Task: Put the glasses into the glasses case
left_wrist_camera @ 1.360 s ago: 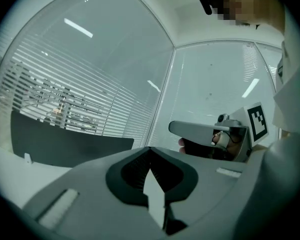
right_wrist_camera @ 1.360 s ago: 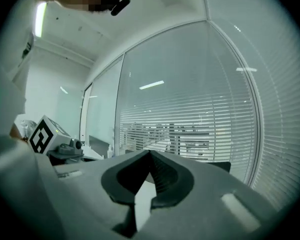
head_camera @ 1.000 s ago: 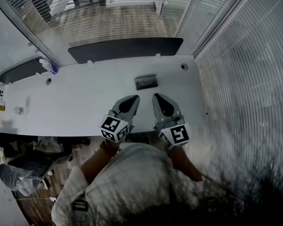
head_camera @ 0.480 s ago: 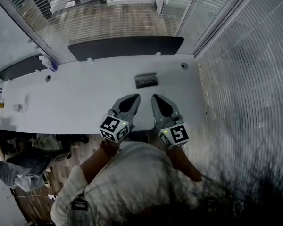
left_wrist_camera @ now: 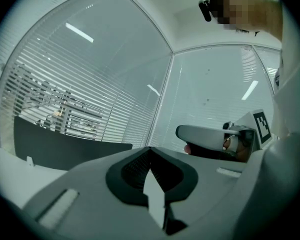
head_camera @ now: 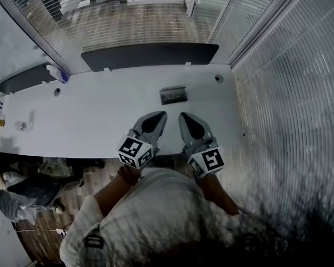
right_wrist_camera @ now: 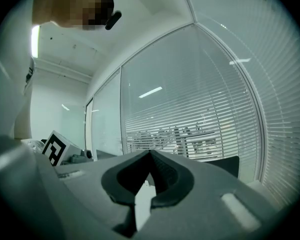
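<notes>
Nothing has shifted since a second ago; the left gripper (head_camera: 157, 116) and the right gripper (head_camera: 185, 115) sit side by side over the near edge of the white worktop (head_camera: 100, 115), as before; each pair of jaws is closed tip to tip with nothing between them; the glasses case (head_camera: 172, 95) lies beyond both tips, about midway between them, touching neither; glasses cannot be made out.
</notes>
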Demonstrator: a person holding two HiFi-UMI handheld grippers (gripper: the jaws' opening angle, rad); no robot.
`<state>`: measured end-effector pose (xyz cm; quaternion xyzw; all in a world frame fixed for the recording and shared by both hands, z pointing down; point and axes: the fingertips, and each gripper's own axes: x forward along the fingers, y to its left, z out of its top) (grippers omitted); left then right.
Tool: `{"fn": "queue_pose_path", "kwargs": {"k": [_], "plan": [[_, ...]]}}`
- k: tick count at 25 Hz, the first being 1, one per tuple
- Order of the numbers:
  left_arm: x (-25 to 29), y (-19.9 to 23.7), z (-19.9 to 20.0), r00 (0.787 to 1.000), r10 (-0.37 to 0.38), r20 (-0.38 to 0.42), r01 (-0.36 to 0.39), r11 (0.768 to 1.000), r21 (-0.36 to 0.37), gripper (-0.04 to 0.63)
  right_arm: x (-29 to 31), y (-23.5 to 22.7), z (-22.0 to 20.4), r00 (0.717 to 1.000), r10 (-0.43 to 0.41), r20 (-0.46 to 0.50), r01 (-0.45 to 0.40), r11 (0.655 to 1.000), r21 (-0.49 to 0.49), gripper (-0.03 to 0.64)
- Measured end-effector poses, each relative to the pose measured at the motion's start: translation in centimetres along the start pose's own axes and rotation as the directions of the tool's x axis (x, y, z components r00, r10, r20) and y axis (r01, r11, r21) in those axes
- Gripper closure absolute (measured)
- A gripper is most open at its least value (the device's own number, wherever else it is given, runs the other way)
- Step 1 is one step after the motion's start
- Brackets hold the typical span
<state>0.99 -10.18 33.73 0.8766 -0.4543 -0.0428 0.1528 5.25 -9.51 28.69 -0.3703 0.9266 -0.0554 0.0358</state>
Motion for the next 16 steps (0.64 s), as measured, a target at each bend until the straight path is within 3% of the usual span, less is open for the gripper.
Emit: {"fn": "queue_pose_path", "kwargs": {"k": [16], "plan": [[0.7,0.2,0.3,1.000,0.007,-0.002,-0.007,1.000,0.001,0.594,0.8,-0.3,0.8,1.000,0.007,0.011,-0.007,1.000,0.024,0.617]]}}
